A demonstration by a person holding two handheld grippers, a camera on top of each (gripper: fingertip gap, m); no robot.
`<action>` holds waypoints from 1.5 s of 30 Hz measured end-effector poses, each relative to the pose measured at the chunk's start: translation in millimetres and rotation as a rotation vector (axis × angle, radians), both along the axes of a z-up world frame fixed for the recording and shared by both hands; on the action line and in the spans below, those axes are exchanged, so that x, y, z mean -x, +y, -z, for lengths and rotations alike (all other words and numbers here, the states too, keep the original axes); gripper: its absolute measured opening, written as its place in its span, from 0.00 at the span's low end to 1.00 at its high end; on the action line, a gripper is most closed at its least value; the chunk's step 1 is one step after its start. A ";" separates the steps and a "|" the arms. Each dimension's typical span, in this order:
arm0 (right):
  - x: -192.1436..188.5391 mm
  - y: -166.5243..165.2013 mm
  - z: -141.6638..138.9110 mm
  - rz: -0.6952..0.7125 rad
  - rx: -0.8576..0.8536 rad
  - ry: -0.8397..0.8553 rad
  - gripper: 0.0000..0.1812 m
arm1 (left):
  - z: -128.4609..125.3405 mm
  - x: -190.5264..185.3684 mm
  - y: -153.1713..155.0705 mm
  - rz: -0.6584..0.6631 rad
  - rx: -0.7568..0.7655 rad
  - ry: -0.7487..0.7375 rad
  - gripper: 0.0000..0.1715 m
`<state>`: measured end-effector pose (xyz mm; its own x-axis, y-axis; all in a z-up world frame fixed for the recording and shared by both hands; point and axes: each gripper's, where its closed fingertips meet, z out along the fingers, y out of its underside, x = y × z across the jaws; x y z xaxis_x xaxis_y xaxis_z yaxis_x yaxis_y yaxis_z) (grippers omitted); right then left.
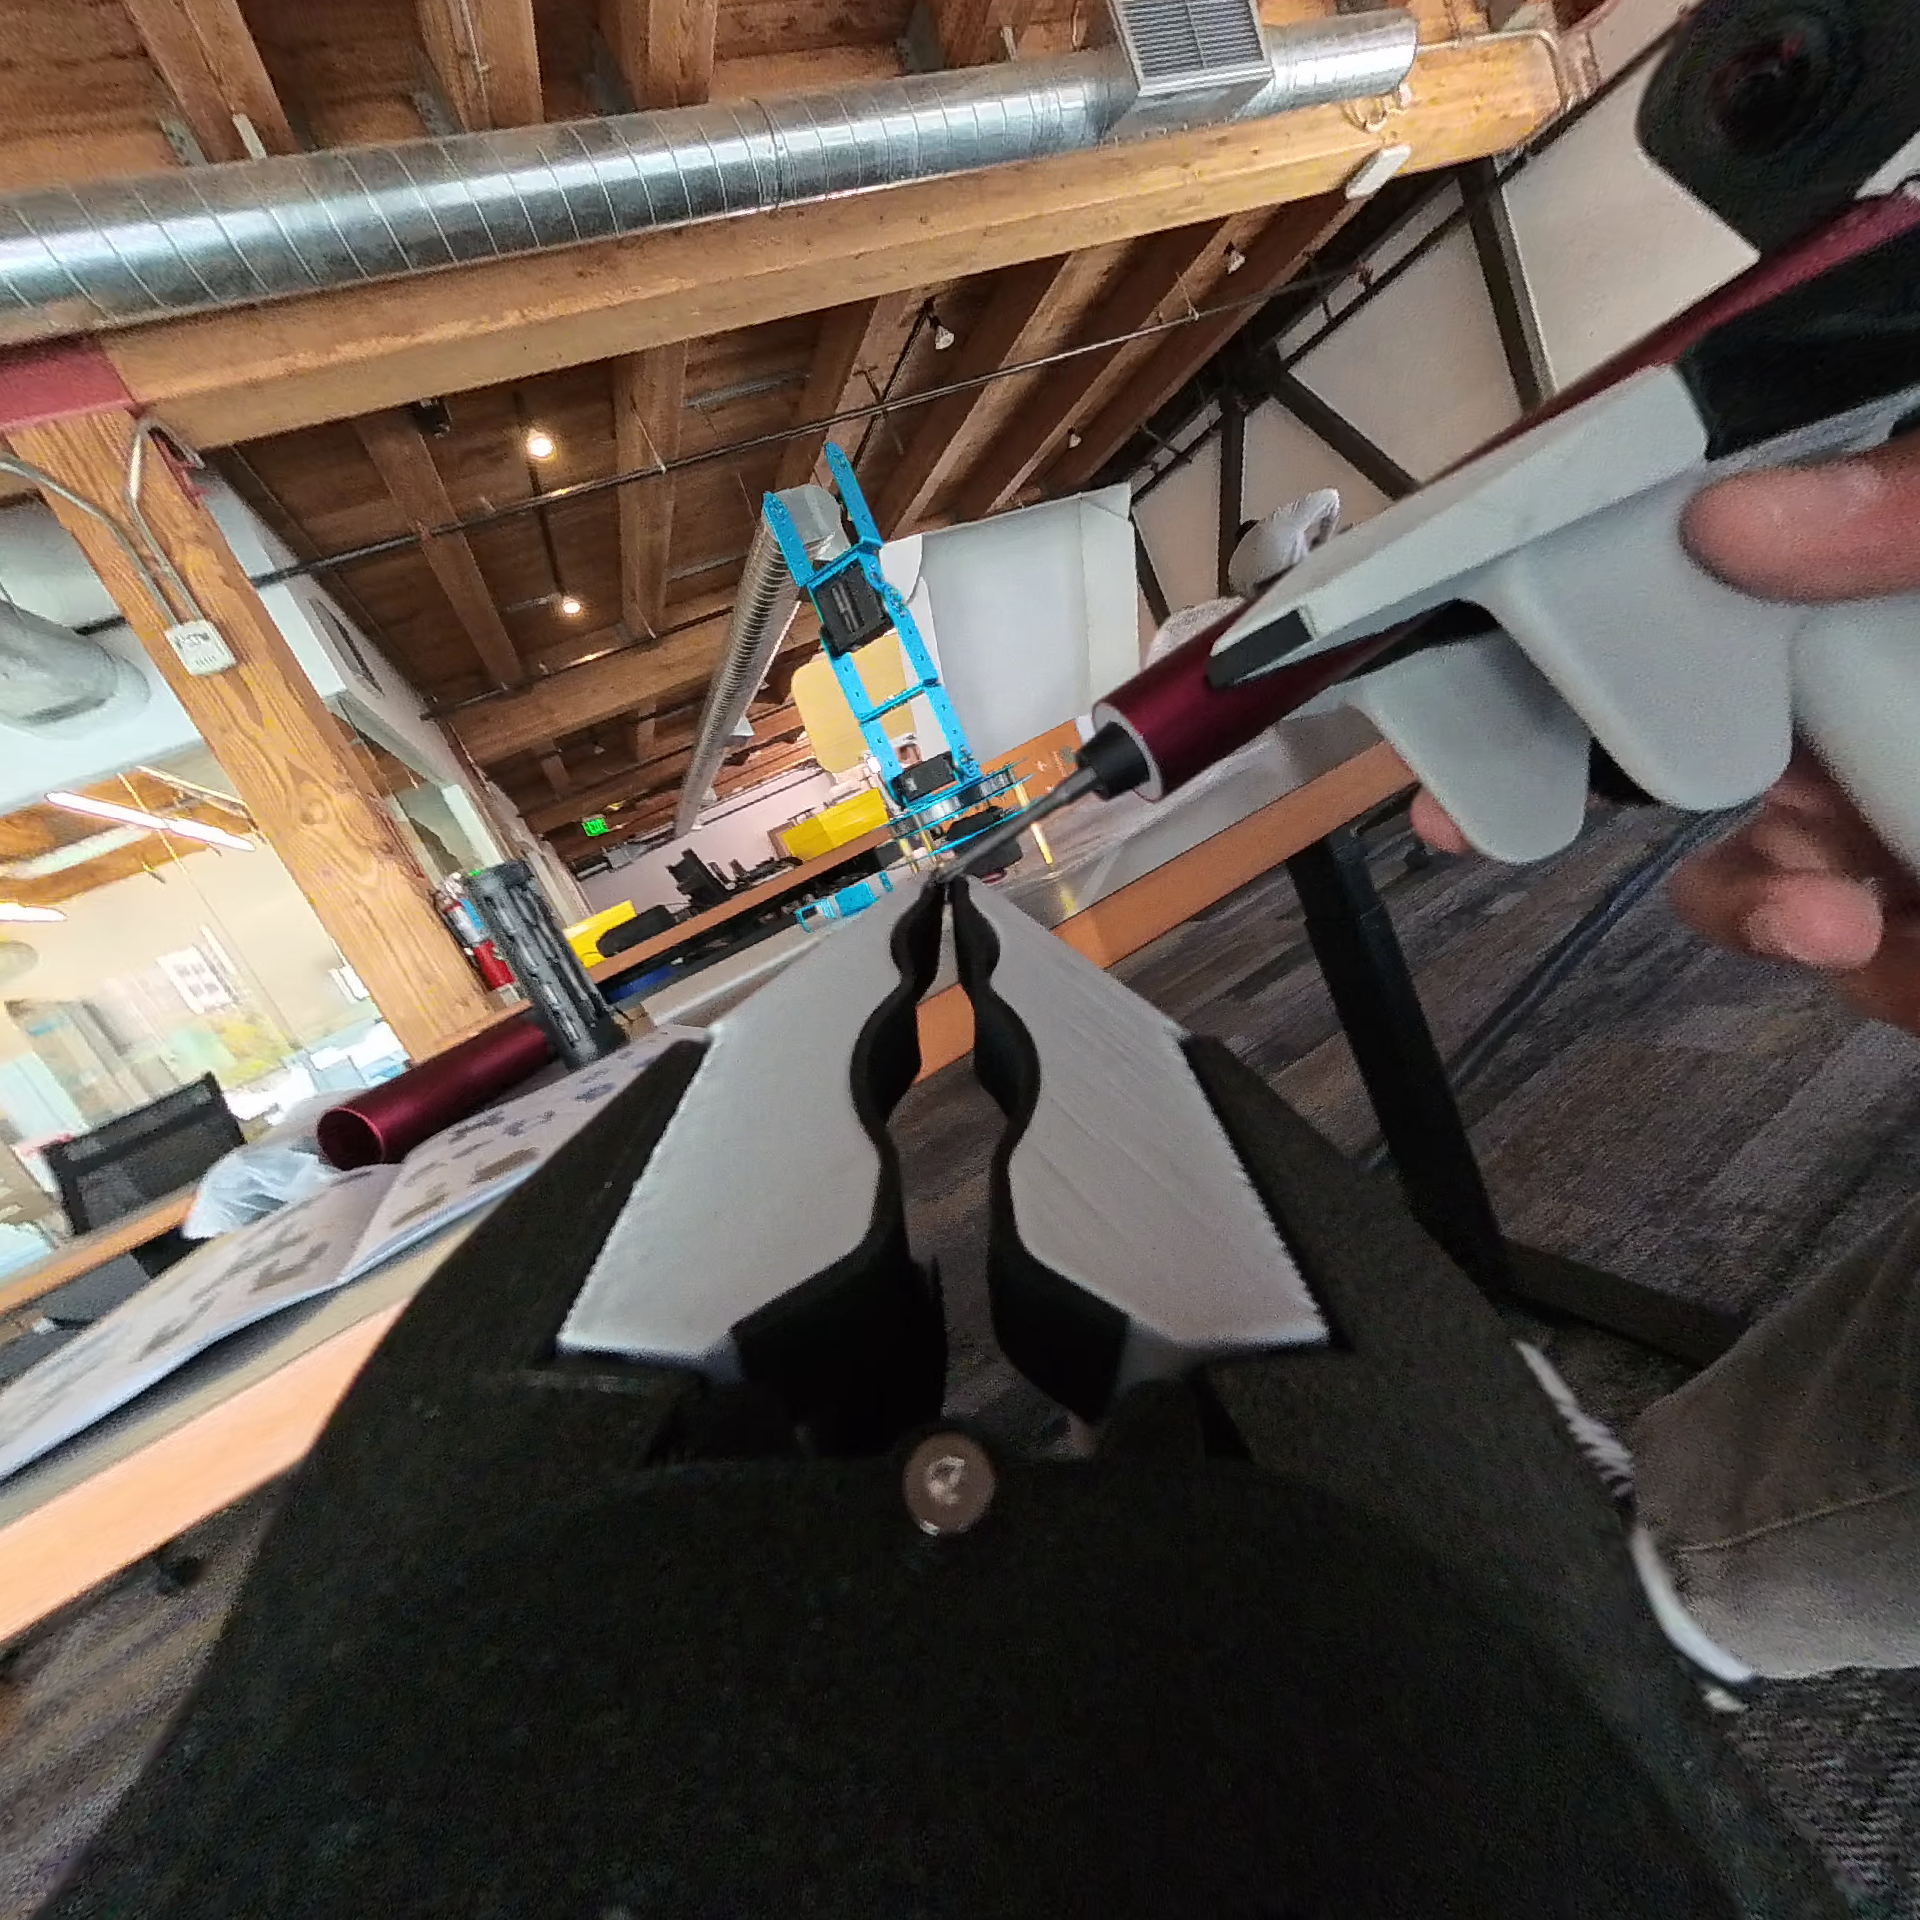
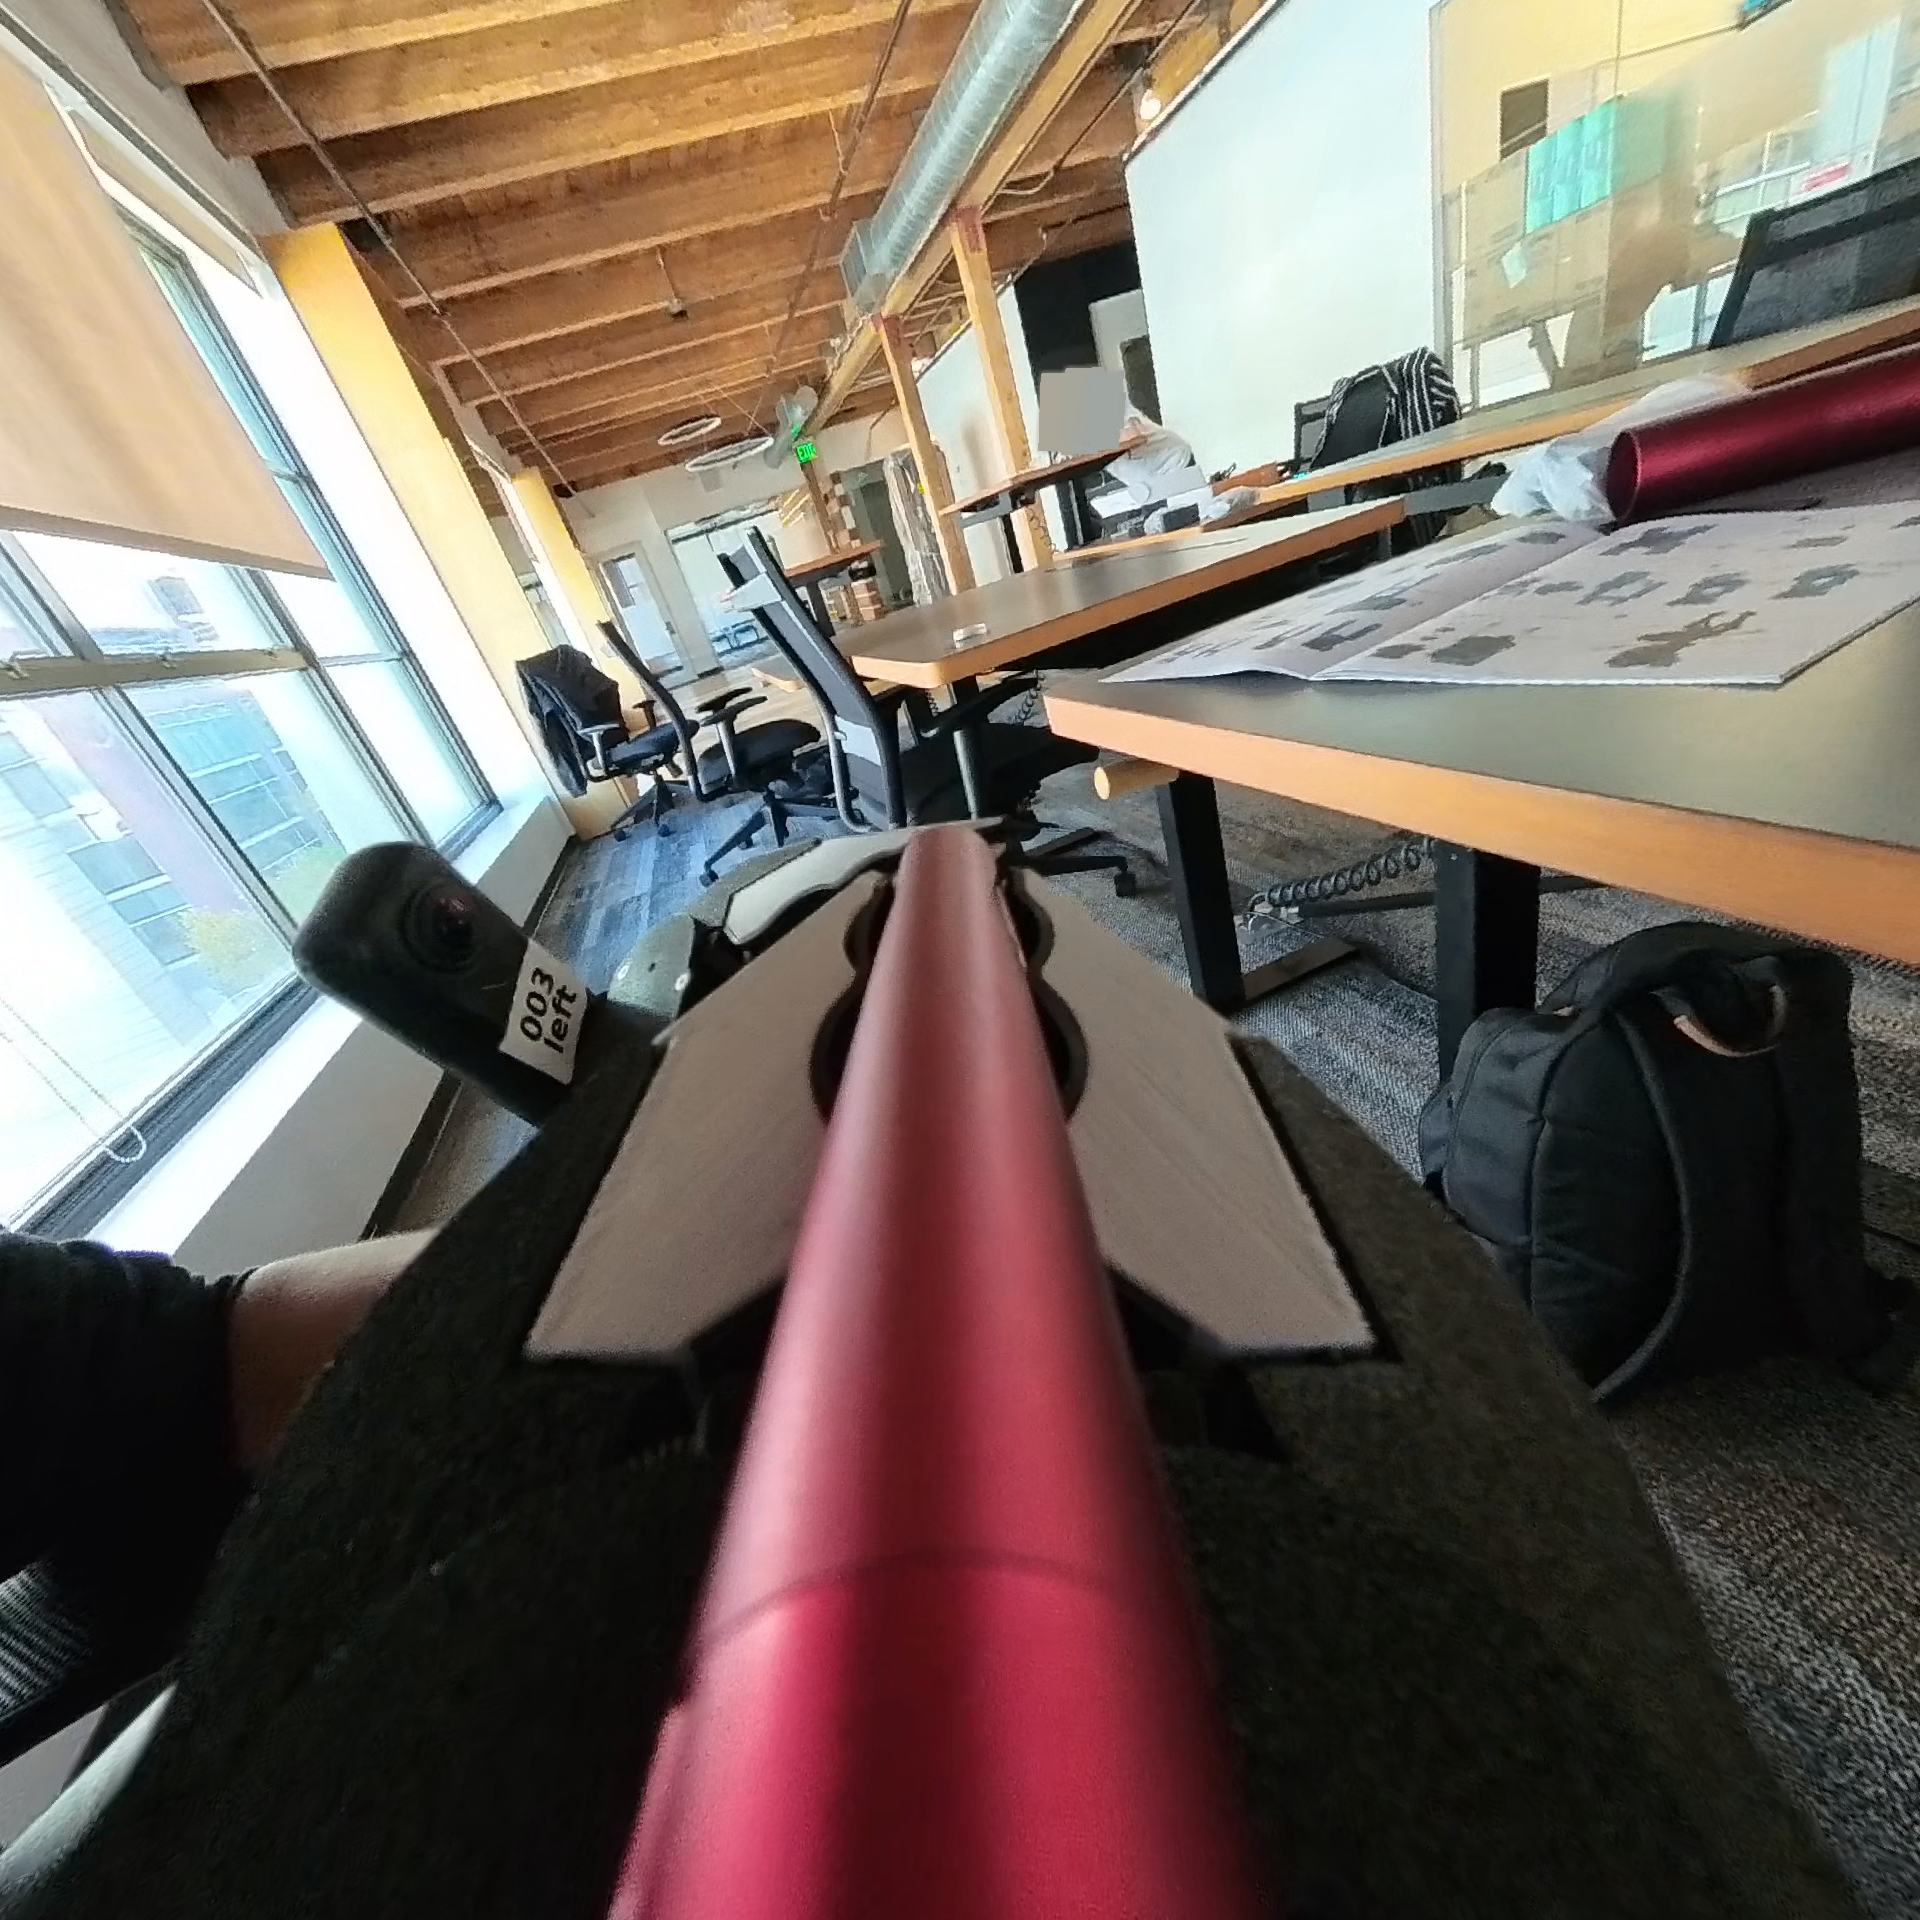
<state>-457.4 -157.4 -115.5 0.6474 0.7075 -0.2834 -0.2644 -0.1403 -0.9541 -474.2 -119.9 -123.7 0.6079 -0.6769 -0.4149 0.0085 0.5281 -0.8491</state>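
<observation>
The dark red screwdriver (image 1: 1195, 707), clamped lengthwise in the right hand-held gripper (image 2: 940, 842), slants down-left, its bit tip meeting a tiny part pinched at the nearly closed left hand-held gripper (image 1: 948, 883) tips, off the worktop (image 1: 156, 1455) edge. Only the right wrist view shows the backpack (image 2: 1662, 1153) beneath.

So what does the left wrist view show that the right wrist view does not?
Only the left wrist view: the blue metal frame on the far table, and the screwdriver bit meeting the left hand-held gripper at its closed tips.

Only the right wrist view: black backpack, office chairs, windows.

Both: red screwdriver in the right hand-held gripper, open booklet, red tube.
</observation>
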 end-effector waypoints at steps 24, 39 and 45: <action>-3.9 -13.6 -25.8 -0.023 -0.084 -0.036 0.12 | -22.6 6.0 -13.7 -0.064 -0.221 0.115 0.01; -4.0 -17.0 -27.1 -0.040 -0.076 -0.049 0.11 | -23.8 0.8 -18.9 -0.060 -0.232 0.153 0.01; -4.0 -19.7 -27.5 -0.069 -0.060 -0.048 0.11 | -24.0 1.0 -22.3 -0.063 -0.254 0.170 0.01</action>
<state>-453.4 -177.1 -88.0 0.6084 0.7657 -0.2087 -0.2095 -0.0987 -0.9728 -475.2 -142.2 -99.7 0.5524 -0.5019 -0.6655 -0.1620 0.7186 -0.6763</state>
